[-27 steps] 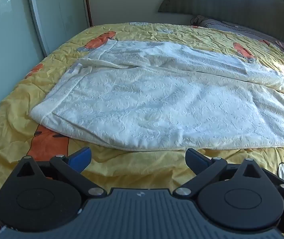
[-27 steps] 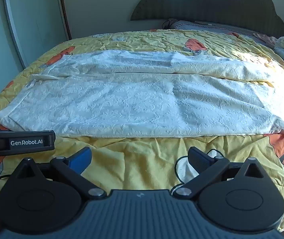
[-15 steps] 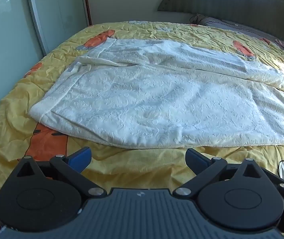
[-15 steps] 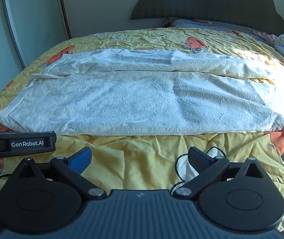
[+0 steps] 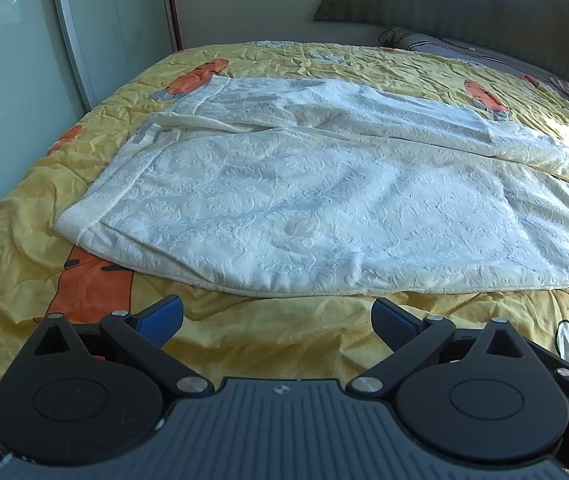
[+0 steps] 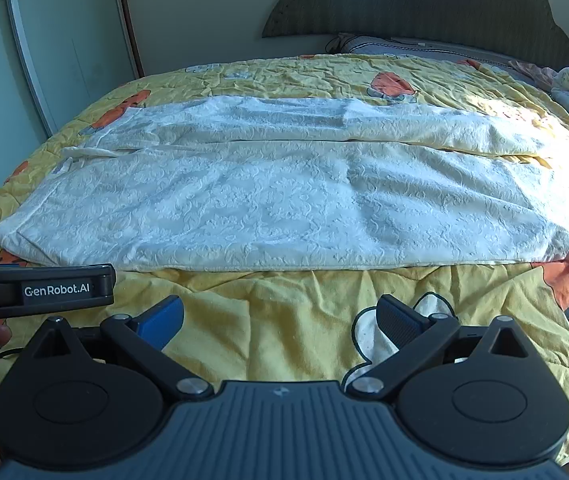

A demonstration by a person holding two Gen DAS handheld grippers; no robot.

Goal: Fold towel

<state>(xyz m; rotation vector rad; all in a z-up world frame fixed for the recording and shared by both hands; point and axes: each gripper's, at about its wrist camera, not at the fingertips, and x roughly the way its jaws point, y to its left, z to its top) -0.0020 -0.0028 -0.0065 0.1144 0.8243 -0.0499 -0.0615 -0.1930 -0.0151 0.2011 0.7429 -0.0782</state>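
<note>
Cream towel (image 5: 324,200) lying lengthwise-folded on yellow bedspread (image 5: 268,332), left gripper (image 5: 278,316) and right gripper (image 6: 280,320) spread wide, empty, short of its near edge

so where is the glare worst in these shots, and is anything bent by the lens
Right wrist view: sunlight blows out the right end of the towel and the bedspread beside it. Left wrist view: a smaller washed-out patch at the far right, the towel otherwise in bluish shade. Both views: fisheye bows the bed edges and the wardrobe door frame.
</note>
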